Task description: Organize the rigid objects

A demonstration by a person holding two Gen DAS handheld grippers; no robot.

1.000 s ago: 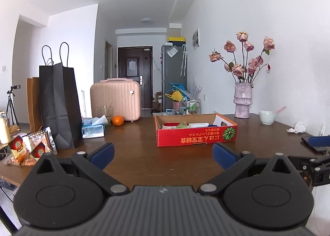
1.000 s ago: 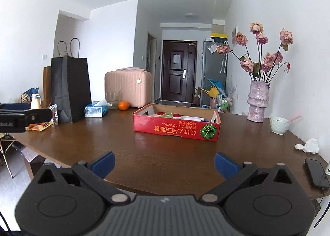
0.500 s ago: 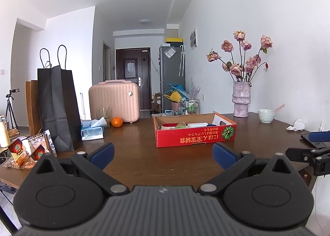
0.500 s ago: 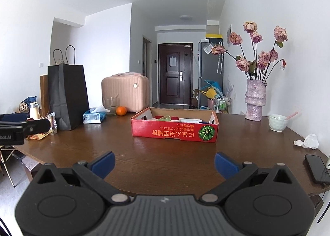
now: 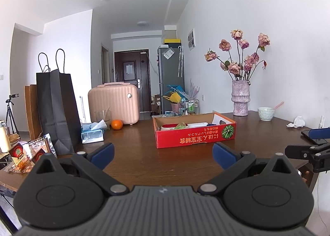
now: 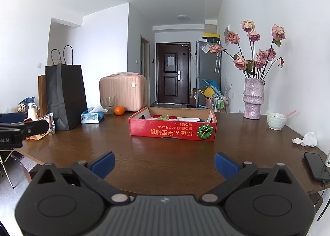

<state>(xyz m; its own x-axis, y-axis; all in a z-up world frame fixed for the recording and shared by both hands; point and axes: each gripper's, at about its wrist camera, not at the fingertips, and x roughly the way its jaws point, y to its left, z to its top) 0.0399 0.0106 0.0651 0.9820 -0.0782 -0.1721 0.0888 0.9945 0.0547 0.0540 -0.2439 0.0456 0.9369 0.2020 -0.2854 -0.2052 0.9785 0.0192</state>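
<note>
Pretty clearly someone's apartment, a lived-in dining area: brown wooden table (image 6: 165,153) with a vase of dried roses (image 6: 253,99), a tissue box (image 6: 91,116), an orange (image 6: 119,110) and a bowl (image 6: 276,120) on it. Behind it there's a hallway with the front door (image 6: 172,73), a fridge (image 6: 207,71) and a pink suitcase (image 6: 122,93)

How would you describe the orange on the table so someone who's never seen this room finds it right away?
Start at the pink suitcase at the far end of the brown table. In front of its lower right corner, beside a clear glass, sits the orange. It is the only small, round, bright orange thing there, left of the red cardboard box.
</note>
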